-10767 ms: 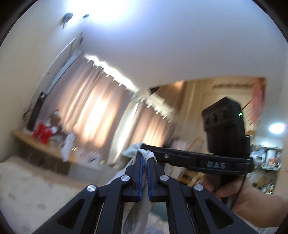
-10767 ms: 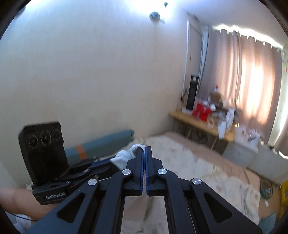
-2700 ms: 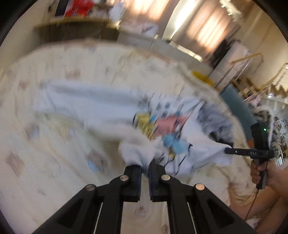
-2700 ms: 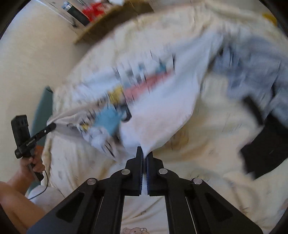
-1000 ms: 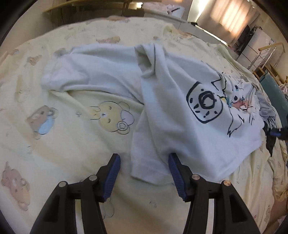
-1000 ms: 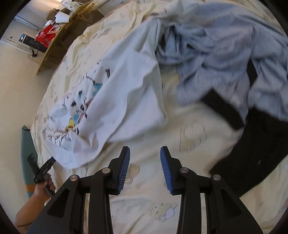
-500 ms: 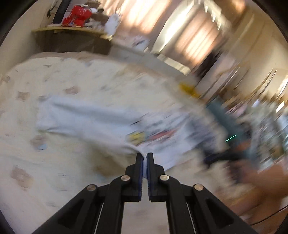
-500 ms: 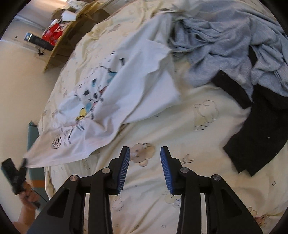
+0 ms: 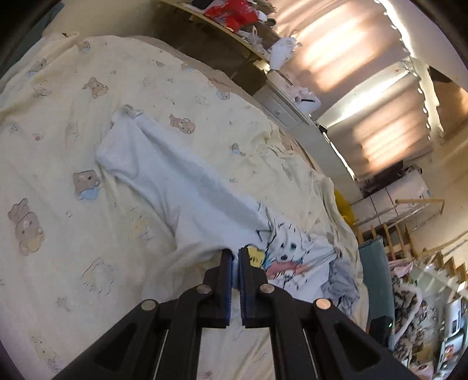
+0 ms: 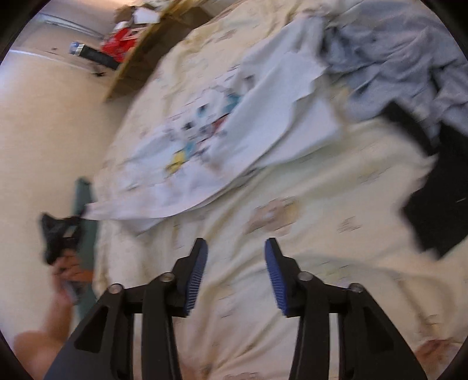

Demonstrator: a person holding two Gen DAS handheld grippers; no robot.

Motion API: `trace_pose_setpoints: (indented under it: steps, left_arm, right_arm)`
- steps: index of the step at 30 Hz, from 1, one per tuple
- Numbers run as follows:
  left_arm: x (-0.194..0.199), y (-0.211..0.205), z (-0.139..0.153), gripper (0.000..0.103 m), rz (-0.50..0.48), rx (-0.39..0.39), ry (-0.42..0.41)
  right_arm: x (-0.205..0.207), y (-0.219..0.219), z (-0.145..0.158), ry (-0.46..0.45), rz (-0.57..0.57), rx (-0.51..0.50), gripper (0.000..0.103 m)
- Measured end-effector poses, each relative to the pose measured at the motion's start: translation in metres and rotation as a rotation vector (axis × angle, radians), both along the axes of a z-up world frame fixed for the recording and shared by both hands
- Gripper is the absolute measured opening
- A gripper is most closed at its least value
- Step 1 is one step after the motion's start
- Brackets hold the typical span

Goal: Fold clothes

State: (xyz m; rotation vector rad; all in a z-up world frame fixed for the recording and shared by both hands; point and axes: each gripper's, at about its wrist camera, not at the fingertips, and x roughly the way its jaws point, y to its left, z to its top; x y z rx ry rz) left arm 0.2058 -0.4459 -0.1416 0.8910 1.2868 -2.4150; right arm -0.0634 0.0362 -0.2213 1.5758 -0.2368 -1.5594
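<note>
A white T-shirt (image 9: pixel 175 187) with a colourful cartoon print lies stretched across the bear-patterned bedsheet (image 9: pixel 58 204). My left gripper (image 9: pixel 235 258) is shut on the shirt's near edge and holds it a little above the sheet. In the right wrist view the same shirt (image 10: pixel 263 122) rises to a point at the left, where the left gripper (image 10: pixel 78 219) pinches its corner in a person's hand (image 10: pixel 67 271). My right gripper (image 10: pixel 235 247) hovers over bare sheet in front of the shirt. Its jaws are opening, with nothing between them.
A crumpled grey garment (image 10: pixel 395 52) and a black garment (image 10: pixel 438 193) lie to the right of the shirt. A teal mat (image 10: pixel 84 233) stands at the bed's left edge. A cluttered shelf (image 9: pixel 234 20) with red items runs behind the bed.
The left gripper closed on the shirt's edge and lifted it, pulling the shirt taut. The right gripper spread its jaws wider and shifted over the sheet.
</note>
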Motion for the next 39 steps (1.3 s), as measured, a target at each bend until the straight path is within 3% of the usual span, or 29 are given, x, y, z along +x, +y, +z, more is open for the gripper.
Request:
trace_pose_setpoints:
  steps: [4,8,11,14,17,19,23,28,32,39]
  left_arm:
    - [0.019,0.01,0.011,0.004,-0.018,0.019,0.055]
    - [0.029,0.038,0.038,0.003,-0.074,0.016,0.098]
    - [0.03,0.06,0.049,0.003,-0.154,-0.071,0.055]
    - [0.034,0.072,0.041,0.003,-0.197,-0.141,-0.034]
    - [0.043,0.082,0.024,0.003,-0.223,-0.139,-0.117]
    - [0.05,0.093,0.013,0.003,-0.249,-0.131,-0.162]
    - [0.069,0.118,0.008,0.003,-0.289,-0.109,-0.189]
    - [0.084,0.134,0.036,0.003,-0.296,-0.114,-0.136]
    - [0.08,0.141,0.056,0.003,-0.312,-0.173,-0.141]
    - [0.076,0.15,0.058,0.003,-0.338,-0.217,-0.193]
  right_arm:
    - [0.019,-0.025,-0.011,-0.11,0.037,-0.129,0.075]
    - [0.05,-0.074,-0.026,-0.266,0.025,-0.275,0.076]
    - [0.078,-0.116,-0.022,-0.257,0.089,-0.29,0.076]
    - [0.098,-0.134,-0.013,-0.173,0.157,-0.246,0.076]
    - [0.107,-0.134,-0.008,-0.017,0.208,-0.13,0.076]
    - [0.102,-0.133,-0.01,0.02,0.212,-0.101,0.076]
    - [0.085,-0.111,-0.023,-0.071,0.12,-0.142,0.076]
    - [0.082,-0.084,-0.037,-0.203,0.019,-0.186,0.076]
    - [0.094,-0.074,-0.05,-0.342,-0.038,-0.237,0.076]
    - [0.115,-0.078,-0.033,-0.335,0.003,-0.272,0.076]
